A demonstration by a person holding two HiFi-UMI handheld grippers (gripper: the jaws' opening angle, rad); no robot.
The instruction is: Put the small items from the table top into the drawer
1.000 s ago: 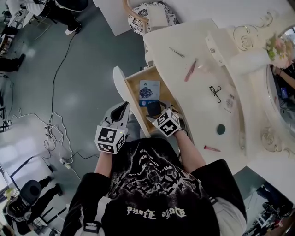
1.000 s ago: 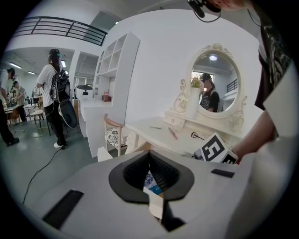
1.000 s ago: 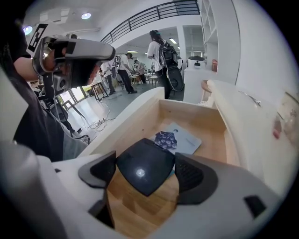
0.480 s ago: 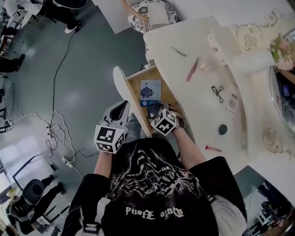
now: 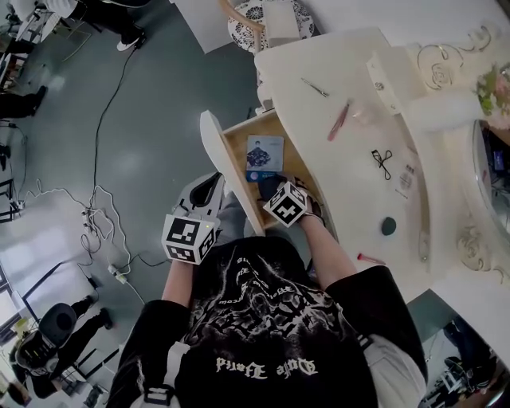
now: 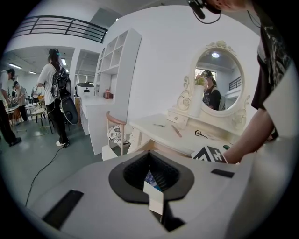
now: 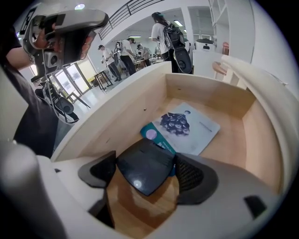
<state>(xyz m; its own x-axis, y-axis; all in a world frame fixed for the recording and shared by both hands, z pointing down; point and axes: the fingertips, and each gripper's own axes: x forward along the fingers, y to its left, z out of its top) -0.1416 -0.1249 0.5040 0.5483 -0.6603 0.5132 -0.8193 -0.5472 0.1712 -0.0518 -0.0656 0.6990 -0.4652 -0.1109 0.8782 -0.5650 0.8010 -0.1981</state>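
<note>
The wooden drawer (image 5: 239, 151) of the cream dressing table (image 5: 351, 199) stands pulled out. In it lie a white picture card (image 7: 189, 126) and a teal packet (image 7: 156, 137). My right gripper (image 5: 271, 190) reaches into the drawer, shut on a black square compact (image 7: 145, 170) just above the drawer floor. My left gripper (image 5: 212, 186) hangs outside the drawer's front panel, shut and empty. On the table top lie tweezers (image 5: 315, 88), a pink stick (image 5: 339, 121), a black eyelash curler (image 5: 381, 163), a dark round lid (image 5: 388, 226) and a red stick (image 5: 368, 259).
A small drawer box (image 5: 390, 76), a vase of flowers (image 5: 494, 92) and an oval mirror (image 5: 490, 175) stand along the table's back. A chair (image 5: 259, 20) sits at its far end. Cables (image 5: 96, 223) trail over the grey floor, and other people stand to the left.
The right gripper with the black compact has edged slightly deeper into the drawer. The left gripper has hardly moved.
</note>
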